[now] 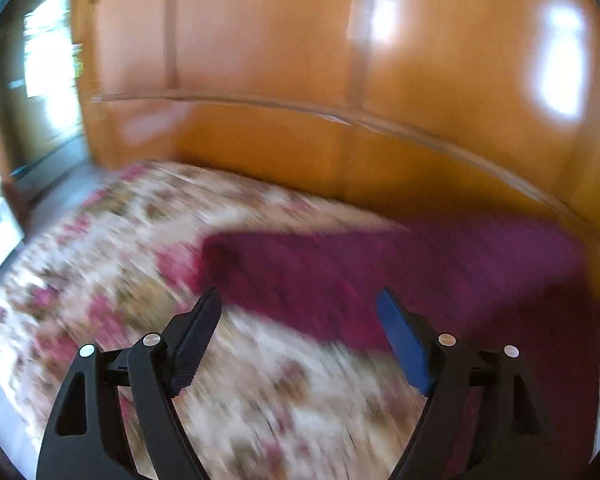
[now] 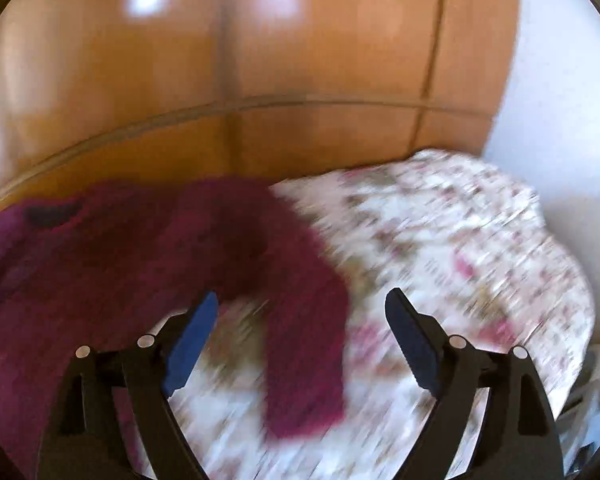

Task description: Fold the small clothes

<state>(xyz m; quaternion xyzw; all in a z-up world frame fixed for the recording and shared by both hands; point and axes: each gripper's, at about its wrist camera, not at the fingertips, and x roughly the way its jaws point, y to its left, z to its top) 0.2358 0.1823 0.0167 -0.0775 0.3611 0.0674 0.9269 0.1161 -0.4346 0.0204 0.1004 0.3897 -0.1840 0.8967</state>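
A dark magenta sweater (image 1: 380, 268) lies spread on a floral bedspread (image 1: 112, 272). In the left wrist view one sleeve reaches left, just beyond my left gripper (image 1: 300, 300), which is open and empty above the bed. In the right wrist view the sweater (image 2: 120, 256) fills the left half, its dark collar at the far left, and its other sleeve (image 2: 304, 360) hangs down between the fingers of my right gripper (image 2: 302, 300), which is open and empty above it. Both views are motion-blurred.
A wooden wardrobe wall (image 1: 300, 60) runs along the far side of the bed. A window (image 1: 48, 60) is at the left. A white wall (image 2: 560, 100) and the bed's right edge (image 2: 572, 320) lie to the right.
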